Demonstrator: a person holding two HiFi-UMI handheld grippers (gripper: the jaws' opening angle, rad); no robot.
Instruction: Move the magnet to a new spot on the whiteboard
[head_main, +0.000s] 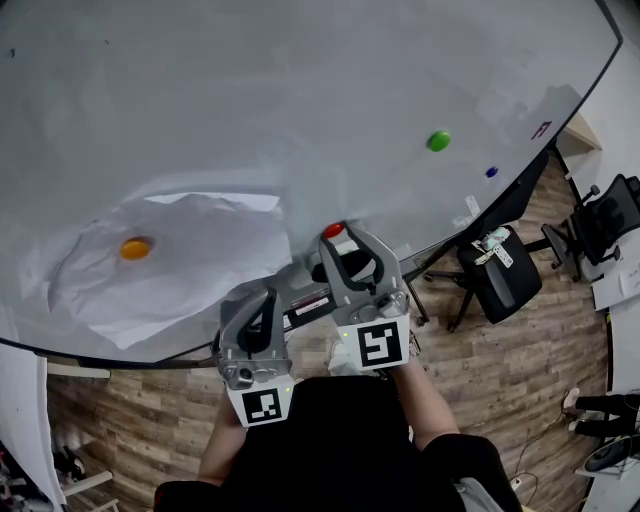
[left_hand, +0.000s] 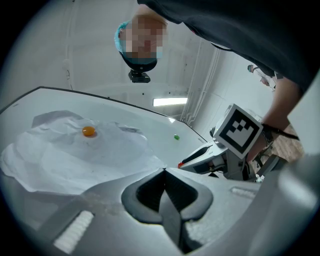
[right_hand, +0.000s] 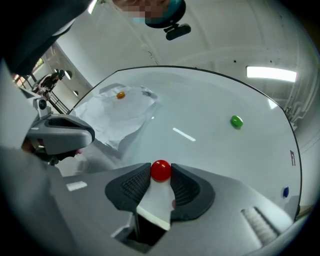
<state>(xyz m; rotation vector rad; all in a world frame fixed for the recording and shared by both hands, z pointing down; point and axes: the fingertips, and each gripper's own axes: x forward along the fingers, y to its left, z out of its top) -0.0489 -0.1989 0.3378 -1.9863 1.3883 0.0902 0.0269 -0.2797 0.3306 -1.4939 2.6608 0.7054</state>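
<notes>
The whiteboard (head_main: 300, 80) is filling the upper part of the head view, with its dark lower edge curving from the lower left up to the right. A wide bare stretch is lying across the top and centre. At the left it is bordered by the crumpled paper sheet (head_main: 200, 250), which is carrying an orange magnet (head_main: 135, 248). At the upper right it is bordered by the green magnet (head_main: 438, 141) and the blue magnet (head_main: 491, 172).

The red magnet (right_hand: 160, 170) is sitting close to the board's lower edge at centre frame, just right of the paper's border. The right gripper (right_hand: 160, 172) is grasping it, its two pad tips pressing on the magnet's sides and standing only as far apart as the magnet is wide.

The left gripper (left_hand: 164, 171) is hanging lower left of the right one, near the board's edge, with its jaws closed together on nothing.
</notes>
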